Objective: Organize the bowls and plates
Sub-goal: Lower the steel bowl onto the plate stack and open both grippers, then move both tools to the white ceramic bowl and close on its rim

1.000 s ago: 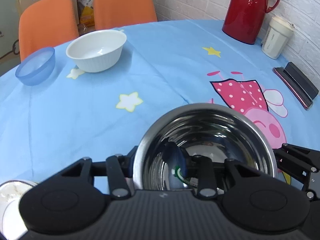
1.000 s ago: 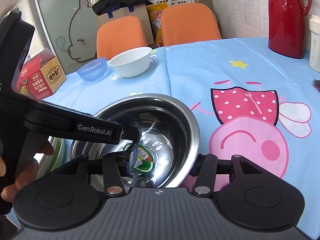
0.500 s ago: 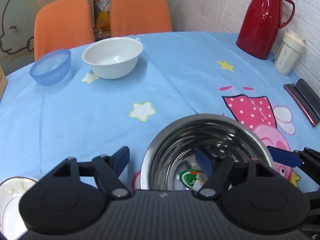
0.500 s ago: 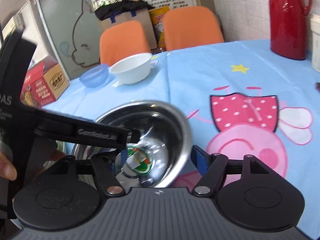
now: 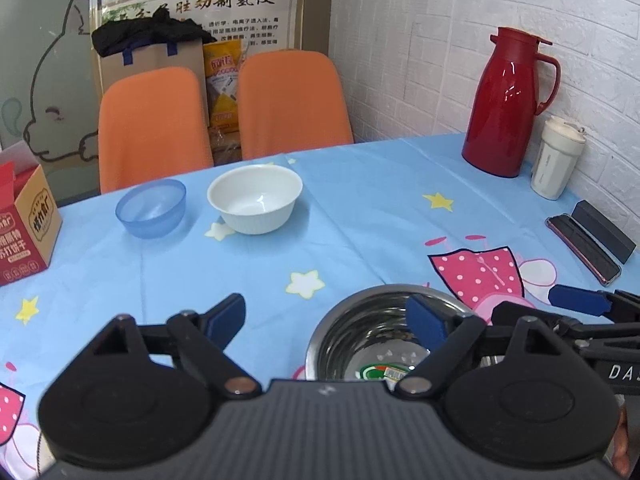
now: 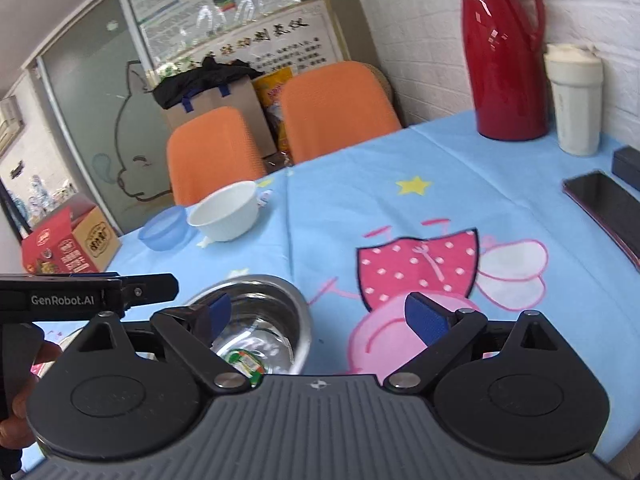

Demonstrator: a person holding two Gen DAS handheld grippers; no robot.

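Both my left gripper [image 5: 332,320] and right gripper [image 6: 320,312] hung with jaws apart, empty. The steel bowl [image 5: 372,332] looked light, rigid, slick; I judged its thin rim the best hold.

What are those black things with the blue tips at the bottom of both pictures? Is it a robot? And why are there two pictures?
No robot: a person holds a grabbing tool in each hand, and each tool has its own camera looking forward along its two fingers. That gives two pictures, one from the left gripper and one from the right gripper. The blue tips are the finger pads. Both grippers are open and hold nothing.

Below them a shiny metal bowl sits on the blue cartoon tablecloth. Farther back are a white bowl and a blue bowl, side by side. By the wall stand a red jug and a white cup.
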